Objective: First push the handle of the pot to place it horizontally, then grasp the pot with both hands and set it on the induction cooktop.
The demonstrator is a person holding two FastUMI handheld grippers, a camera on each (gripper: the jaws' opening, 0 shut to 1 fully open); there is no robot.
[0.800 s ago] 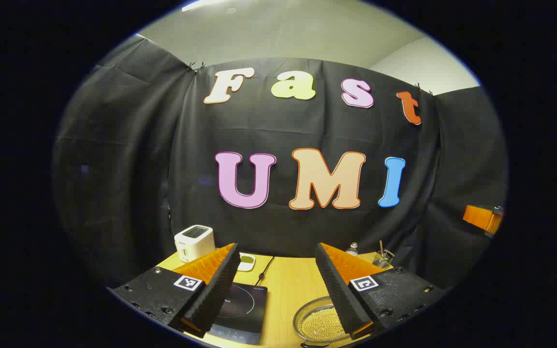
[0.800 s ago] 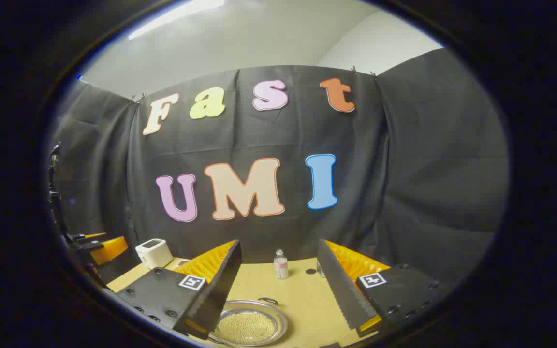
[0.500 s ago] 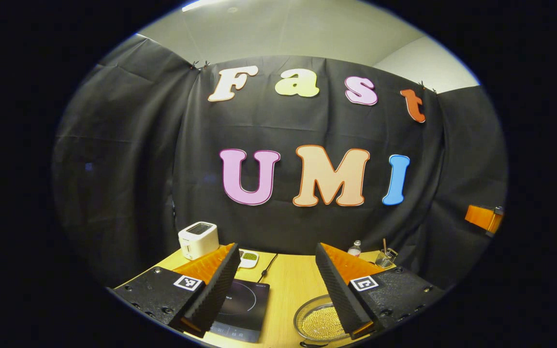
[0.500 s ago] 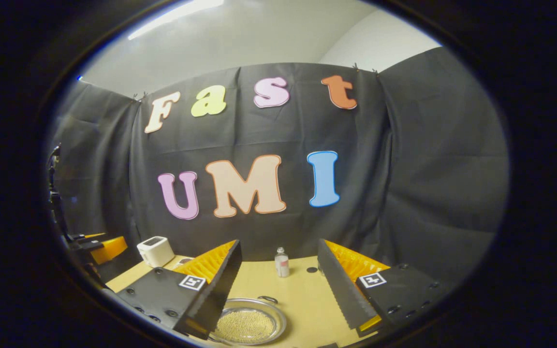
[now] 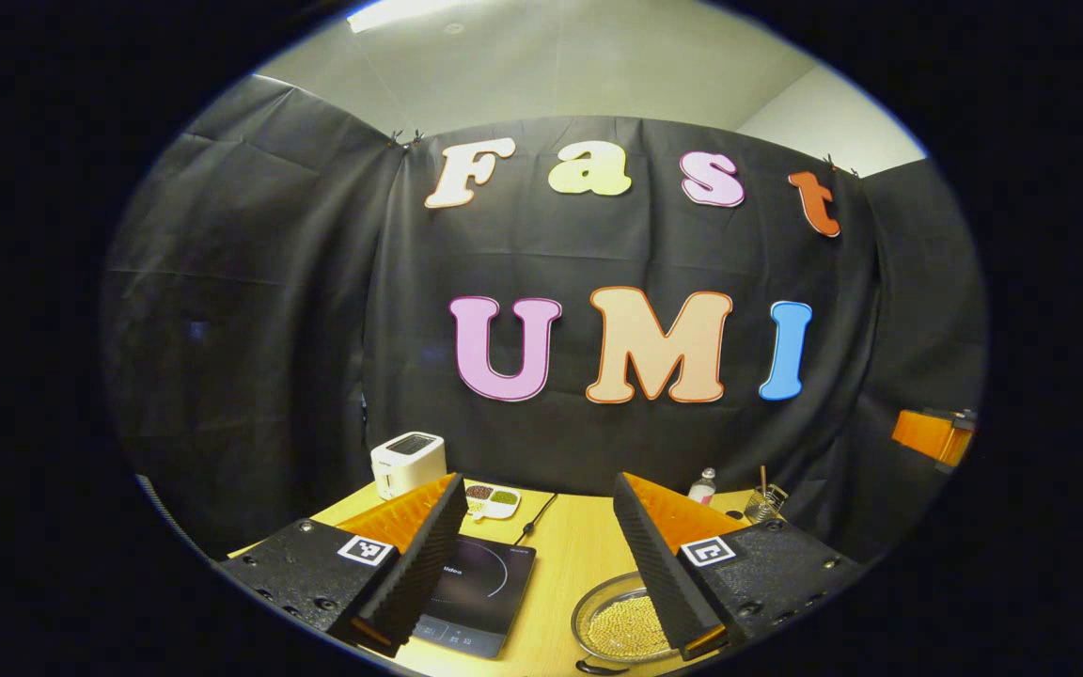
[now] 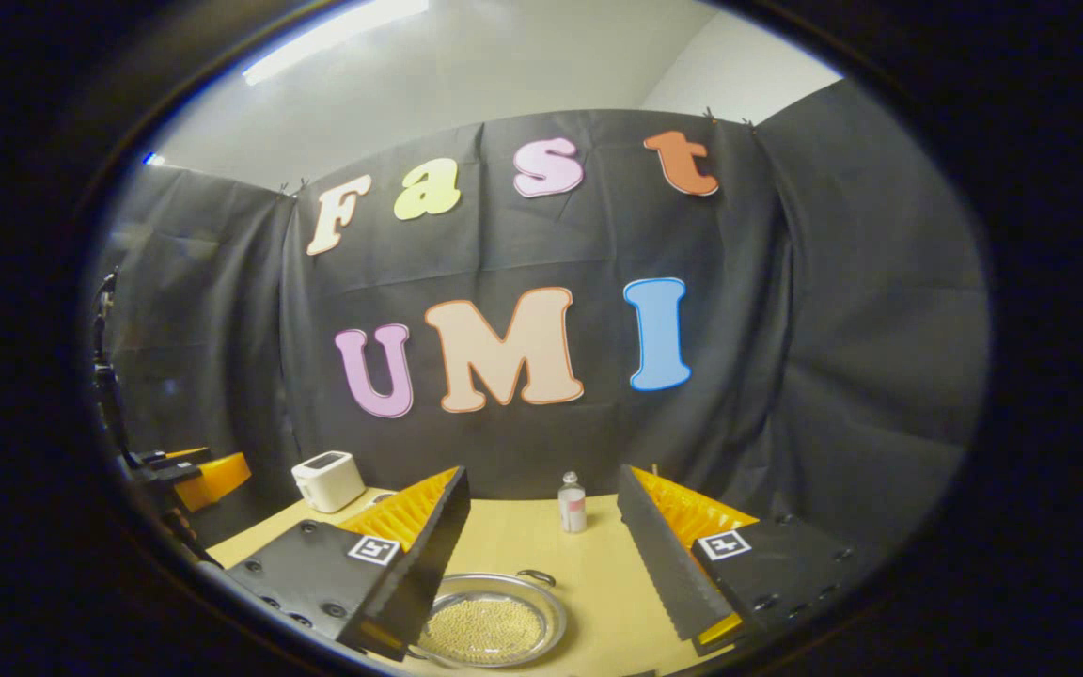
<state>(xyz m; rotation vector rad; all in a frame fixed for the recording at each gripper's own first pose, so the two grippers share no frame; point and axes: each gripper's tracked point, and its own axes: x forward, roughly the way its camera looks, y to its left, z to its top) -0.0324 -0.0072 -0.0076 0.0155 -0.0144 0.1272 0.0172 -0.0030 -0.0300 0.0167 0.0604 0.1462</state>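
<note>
Behind pot (image 6: 490, 622): bottle (image 6: 572, 503), toaster (image 6: 327, 480) | perhaps beads inside | both tongs wide

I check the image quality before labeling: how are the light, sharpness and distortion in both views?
Left gripper view: even ceiling light, sharp, the pot and induction cooktop readable; fisheye bends the table edge. Right gripper view: brighter ceiling lamp glare, slightly softer; the pot stays clear.

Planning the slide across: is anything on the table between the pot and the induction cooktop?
Nothing visible. In the left gripper view, bare table separates the pot from the induction cooktop. The small dish and cord lie farther back.
</note>
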